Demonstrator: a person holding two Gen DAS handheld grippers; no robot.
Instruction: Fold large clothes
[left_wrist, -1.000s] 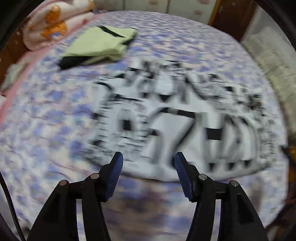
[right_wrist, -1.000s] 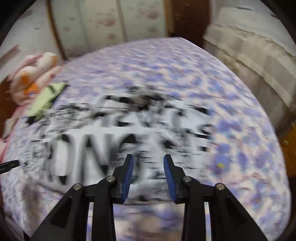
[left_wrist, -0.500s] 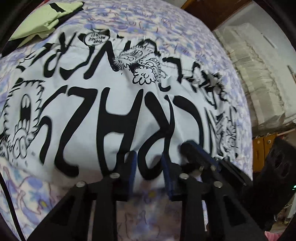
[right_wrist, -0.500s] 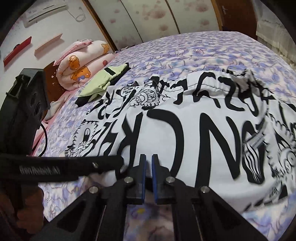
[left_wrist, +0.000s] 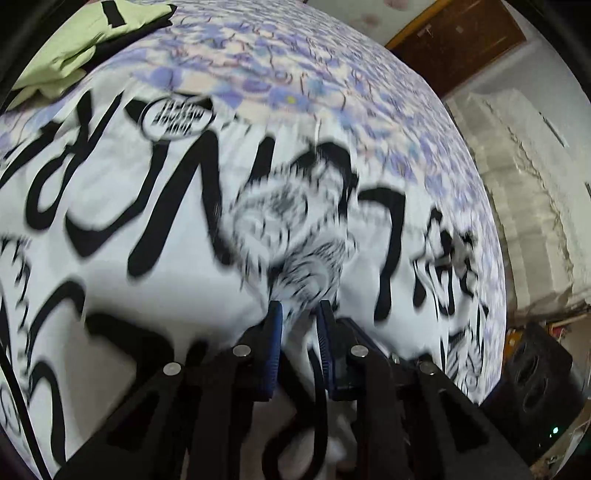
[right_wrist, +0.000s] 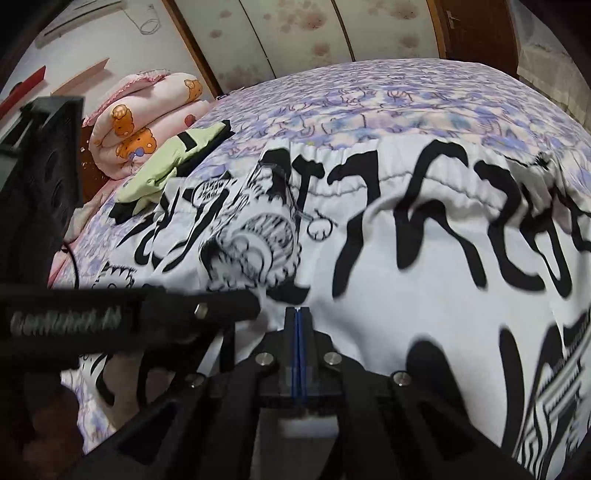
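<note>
A large white garment with bold black lettering (left_wrist: 155, 221) lies spread on the bed and fills both views (right_wrist: 424, 295). My left gripper (left_wrist: 297, 314) has its blue pads close together with a fold of the white cloth pinched between them. My right gripper (right_wrist: 298, 312) has its pads pressed fully together on the near edge of the same garment. The two grippers sit side by side: the left gripper's black body (right_wrist: 110, 317) crosses the left of the right wrist view. The cloth rises toward both grippers.
A folded light-green garment (left_wrist: 85, 40) lies at the far left of the purple floral bedspread (right_wrist: 406, 96). A rolled pink bear-print quilt (right_wrist: 144, 122) lies by the headboard. A wooden door (left_wrist: 458, 44) and a pale covered piece of furniture (left_wrist: 532, 192) stand to the right.
Both grippers have closed on the garment's near edge and lifted it forward over the cloth. The left one went from wide open to pinched, the right from nearly shut to fully shut.
</note>
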